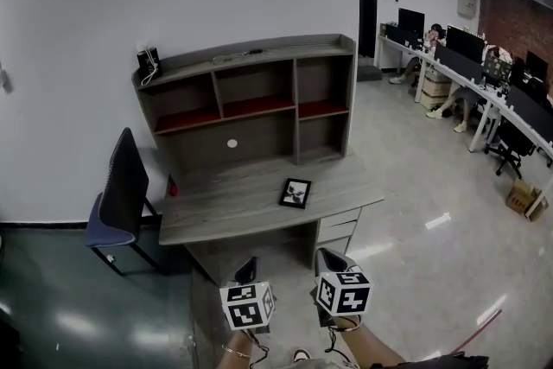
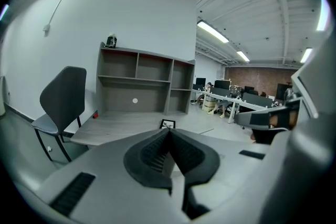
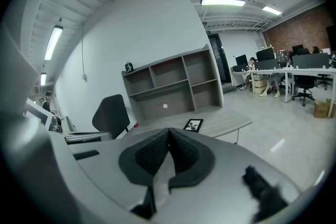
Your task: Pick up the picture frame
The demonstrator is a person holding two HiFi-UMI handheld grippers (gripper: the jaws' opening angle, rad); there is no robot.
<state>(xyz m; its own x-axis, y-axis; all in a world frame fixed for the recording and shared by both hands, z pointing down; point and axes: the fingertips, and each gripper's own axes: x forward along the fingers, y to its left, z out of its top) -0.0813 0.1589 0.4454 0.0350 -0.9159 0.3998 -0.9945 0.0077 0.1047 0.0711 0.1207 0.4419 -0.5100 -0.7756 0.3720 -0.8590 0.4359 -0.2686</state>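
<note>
A small black picture frame [image 1: 295, 193] lies flat on the grey desk [image 1: 225, 212], right of centre; it also shows as the picture frame [image 2: 167, 124] and the picture frame [image 3: 193, 124]. Both grippers hang in front of the desk, well short of the frame. My left gripper [image 1: 247, 272] is shut with nothing between its jaws, its tips meeting [image 2: 168, 131]. My right gripper [image 1: 328, 262] is shut too, empty, its tips together [image 3: 168, 131].
A hutch with open shelves [image 1: 251, 99] stands at the desk's back against a white wall. A dark chair [image 1: 121, 194] stands to the desk's left. A drawer unit [image 1: 339, 229] sits under the desk's right end. Office desks with seated people [image 1: 467, 82] line the far right.
</note>
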